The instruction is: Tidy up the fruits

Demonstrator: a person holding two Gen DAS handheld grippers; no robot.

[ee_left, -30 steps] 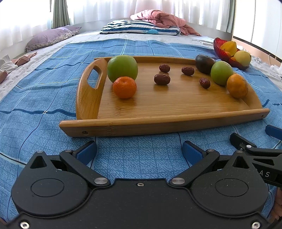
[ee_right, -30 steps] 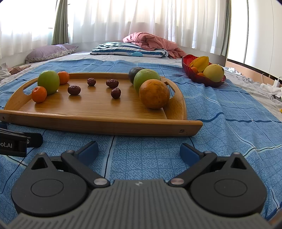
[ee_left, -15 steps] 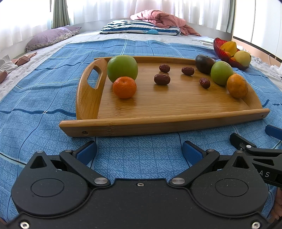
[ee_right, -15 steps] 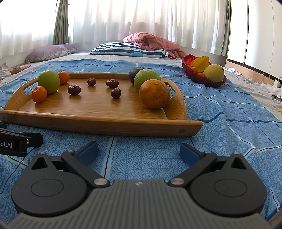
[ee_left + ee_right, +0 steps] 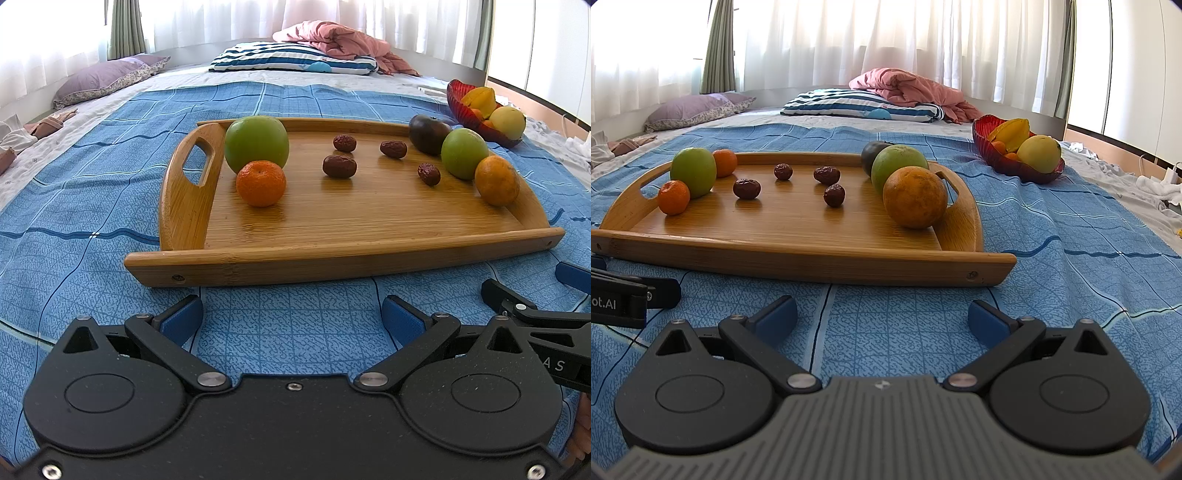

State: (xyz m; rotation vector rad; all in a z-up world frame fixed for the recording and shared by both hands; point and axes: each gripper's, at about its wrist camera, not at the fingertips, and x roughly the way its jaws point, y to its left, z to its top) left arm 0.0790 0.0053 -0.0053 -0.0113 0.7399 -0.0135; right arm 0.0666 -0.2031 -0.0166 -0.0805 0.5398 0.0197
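Right wrist view: your right gripper (image 5: 882, 317) has jaws wide, empty, low over the blue bedspread (image 5: 1071, 280), just short of the wooden tray (image 5: 812, 264); big orange (image 5: 915, 196) lies straight ahead-right at the tray's near right end. Left gripper (image 5: 291, 317) likewise wide and empty; small mandarin (image 5: 261, 182) is its nearest fruit, ahead-left. Red bowl (image 5: 1004, 158) sits beyond the tray to the right, so right arm is nearer it.

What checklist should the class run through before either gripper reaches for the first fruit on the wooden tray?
1. Left gripper open and empty: ok.
2. Right gripper open and empty: ok.
3. Wooden tray lies flat on the blue bedspread: ok.
4. Nearest fruit, the large orange, is clear to grasp: not ok; it touches or overlaps the green apple behind it.
5. Red bowl has room for more: cannot tell; it already holds a starfruit and others.
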